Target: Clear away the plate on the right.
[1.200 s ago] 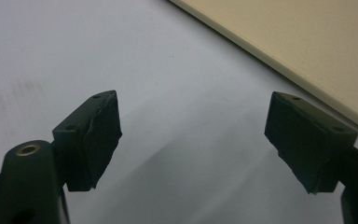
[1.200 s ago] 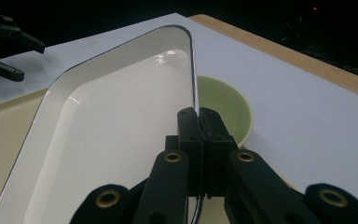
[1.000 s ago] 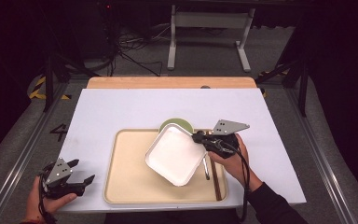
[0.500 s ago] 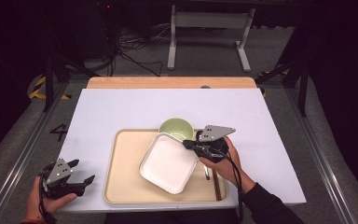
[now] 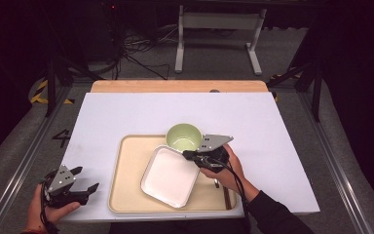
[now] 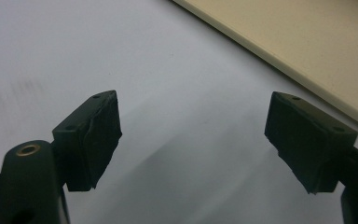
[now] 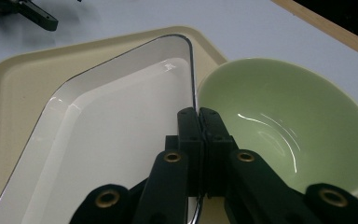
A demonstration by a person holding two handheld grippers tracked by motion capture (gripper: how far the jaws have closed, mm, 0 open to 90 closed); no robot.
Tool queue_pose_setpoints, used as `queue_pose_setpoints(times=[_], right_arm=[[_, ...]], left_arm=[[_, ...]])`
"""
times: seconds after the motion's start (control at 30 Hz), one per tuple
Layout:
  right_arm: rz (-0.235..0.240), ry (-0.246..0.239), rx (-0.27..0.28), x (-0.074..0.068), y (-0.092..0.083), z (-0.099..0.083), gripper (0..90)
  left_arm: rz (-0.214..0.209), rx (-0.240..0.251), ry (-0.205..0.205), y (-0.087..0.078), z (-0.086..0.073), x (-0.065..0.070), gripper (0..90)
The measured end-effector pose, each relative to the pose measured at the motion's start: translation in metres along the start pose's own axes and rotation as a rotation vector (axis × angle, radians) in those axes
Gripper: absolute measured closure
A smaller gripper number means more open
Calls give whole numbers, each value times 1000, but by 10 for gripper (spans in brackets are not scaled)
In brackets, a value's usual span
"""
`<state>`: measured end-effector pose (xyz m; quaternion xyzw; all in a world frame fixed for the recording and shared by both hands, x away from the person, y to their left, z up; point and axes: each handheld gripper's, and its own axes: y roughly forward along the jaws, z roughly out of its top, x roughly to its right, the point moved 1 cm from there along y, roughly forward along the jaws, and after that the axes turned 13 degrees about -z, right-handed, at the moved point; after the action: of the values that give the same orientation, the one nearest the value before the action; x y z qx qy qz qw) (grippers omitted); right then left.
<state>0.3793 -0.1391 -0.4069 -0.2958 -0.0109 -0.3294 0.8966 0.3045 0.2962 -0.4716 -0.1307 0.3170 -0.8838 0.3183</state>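
Observation:
A white square plate [image 5: 168,178] [image 7: 107,140] lies over the beige tray [image 5: 126,165] [image 7: 23,79], its far right rim next to a green bowl [image 5: 184,136] [image 7: 279,126]. My right gripper [image 5: 187,156] [image 7: 198,112] is shut on that rim, its jaws pinching the thin edge. Whether the plate rests flat on the tray I cannot tell. The bowl sits empty at the tray's far edge. My left gripper [image 5: 85,178] [image 6: 191,135] stands open near the table's front left corner, with nothing between its pads, just left of the tray.
A dark thin utensil [image 5: 226,197] lies along the tray's right side under the right hand. The white tabletop [image 5: 126,117] spreads beyond the tray, with a wooden strip [image 5: 175,86] at its far edge.
The right gripper has brought the white plate towards the near left and lower over the tray, uncovering the green bowl. The left gripper has stayed put.

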Motion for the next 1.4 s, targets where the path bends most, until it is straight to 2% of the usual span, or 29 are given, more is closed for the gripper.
queue_pose_setpoints(times=[0.27,0.6,0.93,1.23,1.4], right_arm=[[25,-3,-5,-5,7,0,890],[19,-10,-15,-7,13,-1,887],[9,-7,-6,-7,12,-1,873],[23,-3,7,-6,6,0,891],[47,-5,2,-8,2,-1,900]], left_arm=[[0,-3,2,0,0,0,194],[-2,-3,4,0,0,-1,192],[1,-8,5,1,0,0,192],[-2,-8,4,2,0,0,191],[-5,-9,2,1,0,0,191]])
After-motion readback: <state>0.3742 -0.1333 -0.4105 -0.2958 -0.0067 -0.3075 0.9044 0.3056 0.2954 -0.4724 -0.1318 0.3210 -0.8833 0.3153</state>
